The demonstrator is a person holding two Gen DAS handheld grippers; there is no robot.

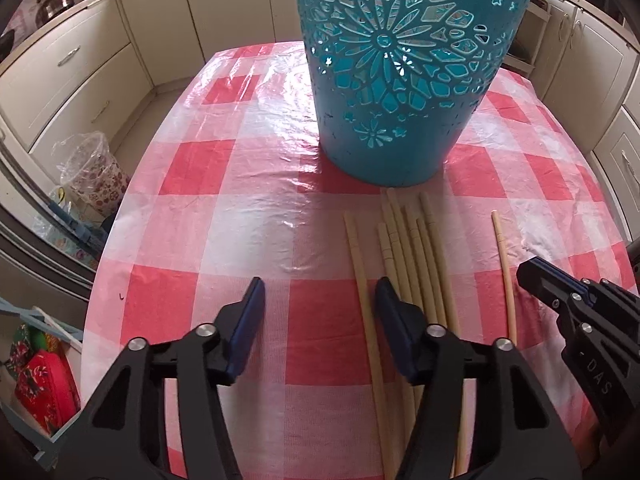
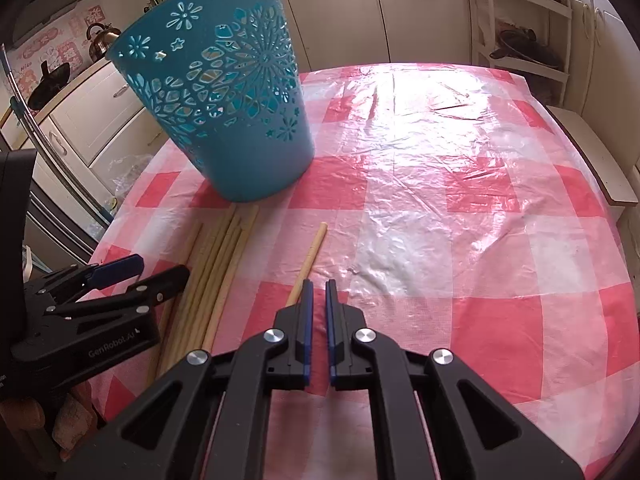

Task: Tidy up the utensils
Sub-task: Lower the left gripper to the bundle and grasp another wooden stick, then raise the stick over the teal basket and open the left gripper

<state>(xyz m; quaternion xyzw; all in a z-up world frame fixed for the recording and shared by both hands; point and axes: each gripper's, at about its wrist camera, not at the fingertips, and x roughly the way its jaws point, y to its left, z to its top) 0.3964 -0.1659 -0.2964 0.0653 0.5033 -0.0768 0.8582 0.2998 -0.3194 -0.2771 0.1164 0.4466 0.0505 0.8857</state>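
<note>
A teal cut-out basket (image 1: 384, 80) (image 2: 224, 120) stands upright on the checked tablecloth. Several pale chopsticks (image 1: 412, 248) (image 2: 216, 264) lie side by side in front of it. One chopstick (image 1: 504, 272) (image 2: 312, 252) lies apart to their right. My left gripper (image 1: 320, 292) (image 2: 162, 266) hangs open over the left edge of the bundle; the leftmost chopstick (image 1: 360, 276) runs between its fingers, close to the right finger, with no pad pressing on it. My right gripper (image 2: 318, 284) (image 1: 524, 274) is shut with nothing between its pads. The lone chopstick's near end passes under its left finger.
The red-and-white plastic cloth (image 1: 200, 220) (image 2: 440, 200) covers the table, whose left edge drops off to a floral container (image 1: 92, 172) and bags on the floor. Cream cabinets (image 1: 72, 64) surround the table. A white shelf rack (image 2: 520, 20) stands at the far right.
</note>
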